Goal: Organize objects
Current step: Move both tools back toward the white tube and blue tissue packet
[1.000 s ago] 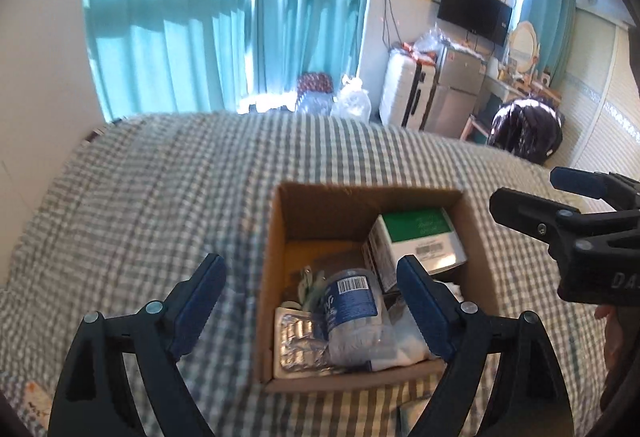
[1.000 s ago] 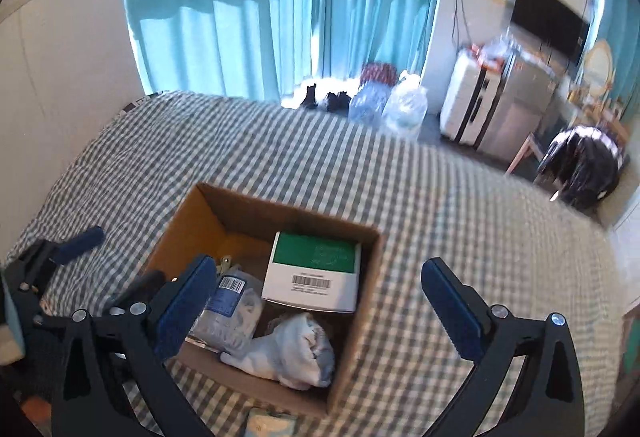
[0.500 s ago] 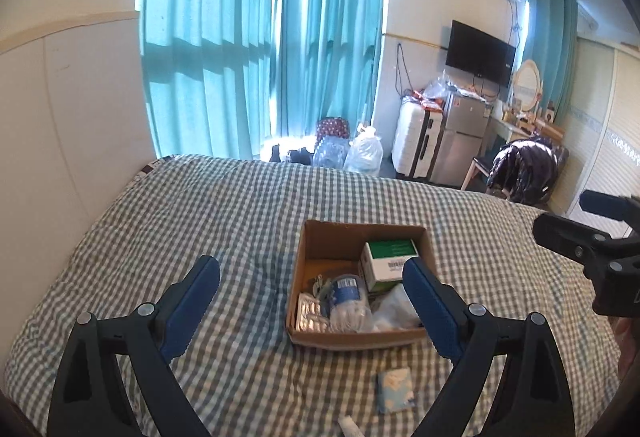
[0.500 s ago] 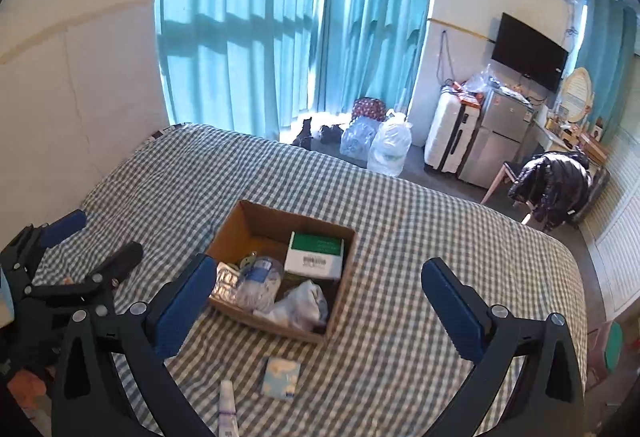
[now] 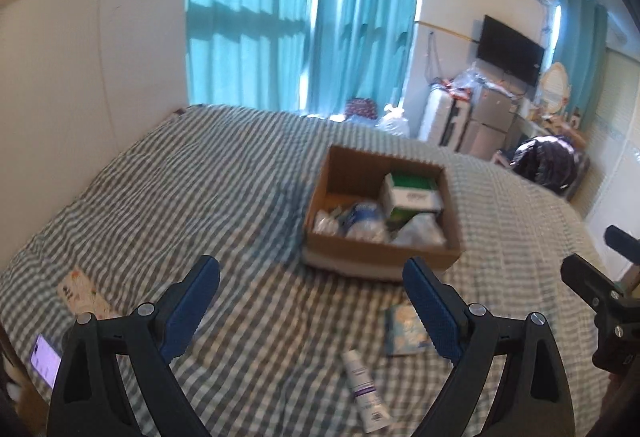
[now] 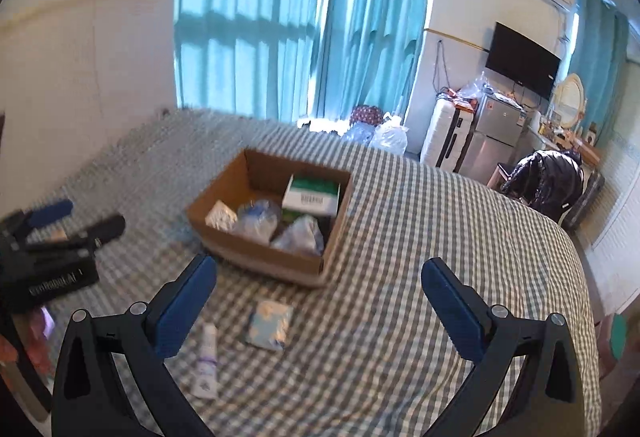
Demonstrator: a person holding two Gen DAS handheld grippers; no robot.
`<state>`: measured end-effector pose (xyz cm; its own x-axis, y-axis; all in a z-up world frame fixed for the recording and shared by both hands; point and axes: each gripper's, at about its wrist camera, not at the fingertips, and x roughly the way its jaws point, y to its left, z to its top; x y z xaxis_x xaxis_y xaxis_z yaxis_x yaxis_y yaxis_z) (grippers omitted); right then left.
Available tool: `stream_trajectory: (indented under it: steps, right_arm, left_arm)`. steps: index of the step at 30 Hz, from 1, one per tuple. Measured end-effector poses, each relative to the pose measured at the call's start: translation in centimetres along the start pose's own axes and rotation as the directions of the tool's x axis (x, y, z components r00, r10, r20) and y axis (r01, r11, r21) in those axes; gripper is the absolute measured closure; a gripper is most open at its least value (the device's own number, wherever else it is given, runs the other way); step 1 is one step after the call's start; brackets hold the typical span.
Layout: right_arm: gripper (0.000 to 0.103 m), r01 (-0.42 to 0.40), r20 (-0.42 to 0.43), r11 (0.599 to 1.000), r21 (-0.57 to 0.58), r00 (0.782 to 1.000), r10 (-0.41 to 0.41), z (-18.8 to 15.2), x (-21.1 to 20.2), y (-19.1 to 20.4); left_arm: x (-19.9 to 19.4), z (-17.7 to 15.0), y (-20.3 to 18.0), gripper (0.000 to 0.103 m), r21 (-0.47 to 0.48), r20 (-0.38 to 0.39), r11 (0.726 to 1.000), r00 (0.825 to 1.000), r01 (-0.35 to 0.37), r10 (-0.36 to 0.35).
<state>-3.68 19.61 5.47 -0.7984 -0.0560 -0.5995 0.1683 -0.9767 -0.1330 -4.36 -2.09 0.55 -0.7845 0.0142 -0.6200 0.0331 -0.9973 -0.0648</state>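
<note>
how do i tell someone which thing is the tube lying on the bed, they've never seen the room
Start at the open cardboard box on the checked bedspread. On the near side of it, outside the box, two loose things lie on the cloth: a flat, square, pale blue packet and, just left of it, the tube. The tube is the long, narrow white one with purple print on its label.

The bed cover (image 6: pixel 420 237) had a grey and white check pattern. The box (image 6: pixel 256 253) in the middle of the frame was brown. Inside it, a carton (image 6: pixel 312 193) was green and white. The curtains (image 6: pixel 280 17) at the top were turquoise. The gripper pads (image 6: pixel 452 309) were dark blue.
</note>
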Motion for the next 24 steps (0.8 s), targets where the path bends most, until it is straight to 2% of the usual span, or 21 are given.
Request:
stream_trajectory:
  steps: [5,11,18,24]
  right_arm:
    - [0.0,-0.029,-0.078,0.999,0.012,0.996,0.03,-4.2,4.4,0.3]
    - [0.0,-0.038,-0.198,0.998,0.051,0.979,0.047,-9.4,9.5,0.0]
    - [0.0,-0.013,-0.277,0.997,0.08,0.96,0.034,-12.9,12.1,-1.3]
    - [0.0,0.024,-0.319,0.994,0.111,0.948,0.013,-14.3,13.2,-2.4]
  left_arm:
    - [3.0,-4.2,0.0,0.008,-0.015,-0.046,0.999,0.998,-0.044,0.043]
    - [6.4,-8.6,-1.0,0.008,-0.001,-0.126,0.999,0.991,-0.032,0.032]
    - [9.4,-12.3,-3.1,0.01,0.027,-0.227,1.0,0.974,0.012,-0.005]
    - [10.2,-14.6,-5.4,0.03,0.047,-0.299,0.992,0.949,0.116,-0.097]
